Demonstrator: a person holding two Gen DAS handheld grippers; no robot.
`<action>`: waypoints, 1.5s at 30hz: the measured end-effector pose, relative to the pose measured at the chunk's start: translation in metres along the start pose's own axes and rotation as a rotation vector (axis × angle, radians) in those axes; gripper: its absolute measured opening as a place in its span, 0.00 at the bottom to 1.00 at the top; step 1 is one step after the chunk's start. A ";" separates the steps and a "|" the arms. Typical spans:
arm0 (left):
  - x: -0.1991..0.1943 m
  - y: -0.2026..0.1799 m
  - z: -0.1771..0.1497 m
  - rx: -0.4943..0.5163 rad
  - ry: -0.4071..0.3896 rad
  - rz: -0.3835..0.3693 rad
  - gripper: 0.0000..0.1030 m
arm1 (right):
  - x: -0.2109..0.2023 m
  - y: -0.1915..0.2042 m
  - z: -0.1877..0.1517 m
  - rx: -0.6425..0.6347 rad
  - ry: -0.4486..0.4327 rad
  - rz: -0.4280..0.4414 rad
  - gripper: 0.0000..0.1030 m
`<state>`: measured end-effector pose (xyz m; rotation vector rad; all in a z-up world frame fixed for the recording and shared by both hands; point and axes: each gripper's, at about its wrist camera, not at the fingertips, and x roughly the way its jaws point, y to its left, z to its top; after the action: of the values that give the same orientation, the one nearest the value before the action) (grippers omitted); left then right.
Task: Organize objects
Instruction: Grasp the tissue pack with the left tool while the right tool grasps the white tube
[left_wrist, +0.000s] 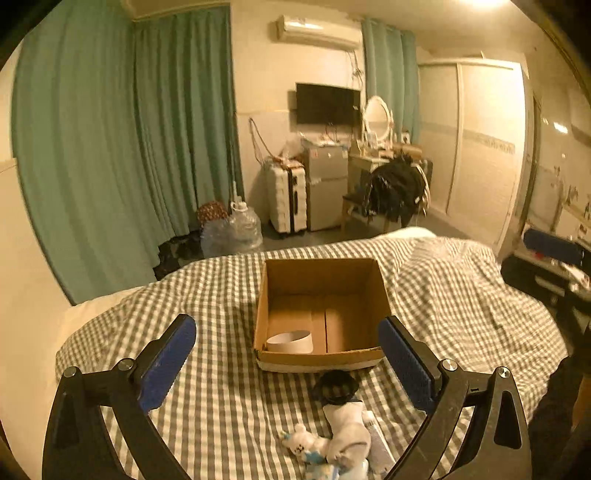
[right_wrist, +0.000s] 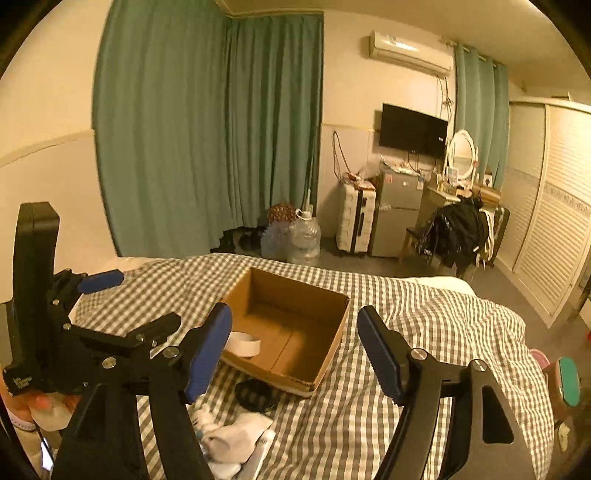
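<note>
Since both grippers hang above the bed w/ nothing between the pads, neither is carrying anything rn. Left gripper (left_wrist: 288, 354) jaws spread wide, empty; right gripper (right_wrist: 295, 350) jaws apart too, less wide, also empty. Cardboard box (left_wrist: 321, 280) sits open-topped mid-bed on the checked duvet (left_wrist: 461, 295), prob as the collection bin, placed within easy reach of both hands. Only a white tape roll (left_wrist: 289, 341) is inside, lying in the near-left corner against the wall. Remaining stuff is piled just in front of the box, nearer the cams: black round item (left_wrist: 336, 384) touching/near the box's front edge, white socks (left_wrist: 347, 424) and small plush toy (left_wrist: 301, 445) bunched together behind it. Task looks early; most items not yet boxed. Left gripper (right_wrist: 92, 317) also shows in right wrist view, beside the box.
</note>
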<state>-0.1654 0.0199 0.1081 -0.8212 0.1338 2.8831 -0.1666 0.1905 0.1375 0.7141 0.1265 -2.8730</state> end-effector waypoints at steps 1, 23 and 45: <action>-0.011 0.001 -0.002 -0.014 -0.007 0.003 0.99 | -0.010 0.004 -0.001 -0.007 -0.007 0.002 0.68; 0.002 -0.011 -0.160 -0.077 0.153 0.161 0.99 | 0.020 0.040 -0.144 0.000 0.242 0.026 0.68; 0.108 -0.039 -0.228 0.001 0.458 -0.004 0.61 | 0.172 0.037 -0.222 0.054 0.630 0.052 0.40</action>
<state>-0.1325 0.0425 -0.1438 -1.4625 0.1787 2.6365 -0.2076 0.1557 -0.1403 1.5783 0.1081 -2.5040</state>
